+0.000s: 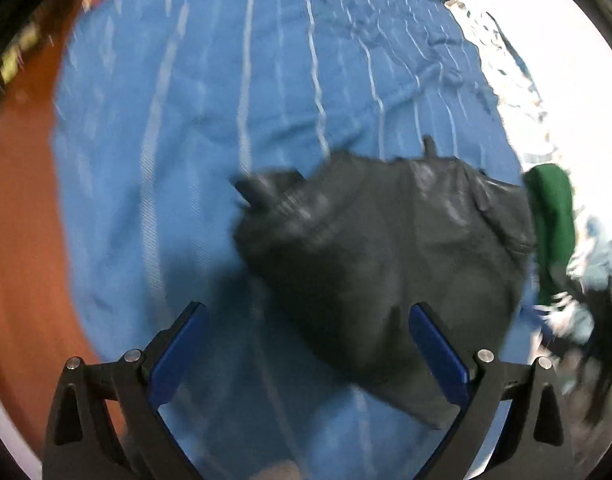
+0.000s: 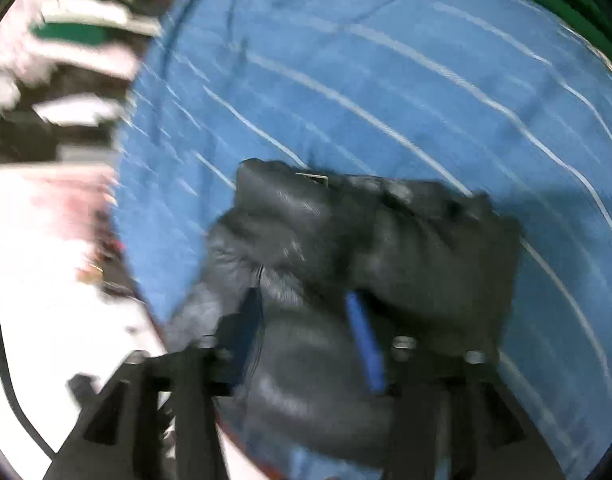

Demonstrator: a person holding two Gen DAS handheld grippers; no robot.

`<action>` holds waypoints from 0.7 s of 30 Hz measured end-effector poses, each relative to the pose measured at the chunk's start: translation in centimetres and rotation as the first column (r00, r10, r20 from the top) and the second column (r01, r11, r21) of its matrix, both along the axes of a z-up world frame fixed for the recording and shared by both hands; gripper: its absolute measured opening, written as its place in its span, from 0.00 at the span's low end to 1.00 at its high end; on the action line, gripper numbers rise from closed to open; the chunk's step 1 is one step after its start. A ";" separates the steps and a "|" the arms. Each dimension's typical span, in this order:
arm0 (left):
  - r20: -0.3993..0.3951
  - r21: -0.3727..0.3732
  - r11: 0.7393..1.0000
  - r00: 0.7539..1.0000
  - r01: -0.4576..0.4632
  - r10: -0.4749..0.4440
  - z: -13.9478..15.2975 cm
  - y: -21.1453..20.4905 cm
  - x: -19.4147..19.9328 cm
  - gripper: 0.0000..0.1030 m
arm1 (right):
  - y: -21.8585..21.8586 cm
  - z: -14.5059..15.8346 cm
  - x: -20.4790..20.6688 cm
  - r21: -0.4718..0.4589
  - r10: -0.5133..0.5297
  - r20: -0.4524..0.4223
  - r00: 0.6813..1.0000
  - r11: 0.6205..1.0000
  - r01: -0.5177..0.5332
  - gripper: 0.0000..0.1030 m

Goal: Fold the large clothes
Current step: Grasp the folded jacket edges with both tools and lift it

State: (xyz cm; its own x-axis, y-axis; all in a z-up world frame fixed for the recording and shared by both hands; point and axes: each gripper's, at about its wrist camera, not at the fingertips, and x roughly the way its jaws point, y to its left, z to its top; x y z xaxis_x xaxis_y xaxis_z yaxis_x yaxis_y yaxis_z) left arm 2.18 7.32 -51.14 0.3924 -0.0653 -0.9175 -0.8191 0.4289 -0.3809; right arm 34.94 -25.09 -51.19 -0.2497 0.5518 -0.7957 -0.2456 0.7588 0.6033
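A black padded garment (image 1: pixel 386 248) lies bunched on a blue cloth with thin white stripes (image 1: pixel 185 120). My left gripper (image 1: pixel 306 316) is open and empty, hovering just above the garment's near edge, with its fingers on either side. In the right wrist view the same black garment (image 2: pixel 406 240) fills the centre on the blue striped cloth (image 2: pixel 386 80). My right gripper (image 2: pixel 306 304) is closed on a thick fold of the garment, which bulges between the blue pads (image 2: pixel 362 332). Both views are motion-blurred.
The blue cloth covers a brown table (image 1: pixel 21 220). A green garment (image 1: pixel 554 220) and other mixed clothes (image 1: pixel 586 280) lie at the right of the left wrist view. Blurred clutter (image 2: pixel 65 60) and a white floor (image 2: pixel 57 280) show left in the right wrist view.
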 end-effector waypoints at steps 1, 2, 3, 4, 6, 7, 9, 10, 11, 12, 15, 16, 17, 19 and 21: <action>0.018 -0.034 0.999 1.000 -0.010 0.011 -0.9 0.1 0.3 0.99 | -2.7 0.7 -0.3 0.009 -0.045 0.017 0.999 0.999 0.045 0.78; 0.032 -0.053 0.998 0.999 -0.018 0.020 -1.5 0.2 0.6 0.99 | -4.3 1.0 -0.6 0.017 -0.067 0.024 0.997 0.998 0.067 0.78; 0.041 -0.067 0.997 0.999 -0.029 0.032 -2.2 0.5 0.9 0.99 | -6.7 0.6 -1.1 0.034 -0.095 0.013 0.995 0.995 0.095 0.78; 0.046 -0.069 0.997 0.998 -0.038 0.041 -2.7 0.7 1.1 0.99 | -8.5 -0.4 -1.5 0.048 -0.115 -0.014 0.993 0.992 0.116 0.78; 0.063 -0.069 0.995 0.995 -0.068 0.072 -3.6 1.4 1.2 0.98 | -10.8 -2.8 -1.8 0.077 -0.148 -0.085 0.985 0.985 0.155 0.78; 0.084 -0.059 0.994 0.992 -0.090 0.095 -3.7 1.9 1.2 0.92 | -12.3 -4.8 -2.3 0.126 -0.162 -0.155 0.975 0.975 0.182 0.78; 0.125 -0.015 0.994 0.986 -0.109 0.110 -3.2 2.4 1.2 0.60 | -12.8 -7.8 -2.9 0.189 -0.165 -0.236 0.958 0.959 0.212 0.78; 0.137 -0.003 0.995 0.986 -0.101 0.100 -3.1 2.7 1.6 0.47 | -13.3 -9.3 -3.1 0.221 -0.163 -0.283 0.945 0.948 0.229 0.78; 0.143 0.008 0.996 0.985 -0.094 0.092 -3.0 2.7 2.0 0.43 | -13.4 -10.8 -3.4 0.266 -0.151 -0.325 0.934 0.933 0.243 0.78; 0.144 0.020 0.996 0.986 -0.089 0.085 -2.9 2.7 2.2 0.38 | -12.3 -11.8 -3.6 0.302 -0.134 -0.348 0.928 0.921 0.247 0.78; 0.150 0.048 0.996 0.987 -0.070 0.062 -2.6 2.4 2.5 0.32 | -9.2 -13.9 -3.8 0.410 -0.073 -0.377 0.923 0.881 0.237 0.80; 0.153 0.052 0.996 0.987 -0.067 0.058 -2.5 2.3 2.4 0.31 | -8.2 -14.2 -3.6 0.413 -0.063 -0.370 0.927 0.882 0.225 0.80; 0.158 0.051 0.996 0.986 -0.067 0.058 -2.5 2.4 2.3 0.30 | -7.2 -14.3 -3.5 0.420 -0.054 -0.364 0.930 0.882 0.215 0.80; 0.168 0.045 0.996 0.984 -0.072 0.064 -2.3 2.5 2.1 0.27 | -5.8 -14.4 -3.2 0.422 -0.053 -0.359 0.932 0.881 0.213 0.80; 0.171 0.066 0.996 0.984 -0.064 0.052 -1.8 2.6 2.4 0.25 | -5.6 -13.8 -3.4 0.424 -0.058 -0.343 0.938 0.881 0.209 0.71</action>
State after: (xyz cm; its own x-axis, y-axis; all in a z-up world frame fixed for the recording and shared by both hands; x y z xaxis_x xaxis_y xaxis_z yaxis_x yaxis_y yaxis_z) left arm 4.55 9.95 -52.95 0.5431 0.0246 -0.8393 -0.7700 0.4131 -0.4862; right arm 31.49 -30.70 -65.03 -0.3395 0.8740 -0.3476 0.0957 0.3998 0.9116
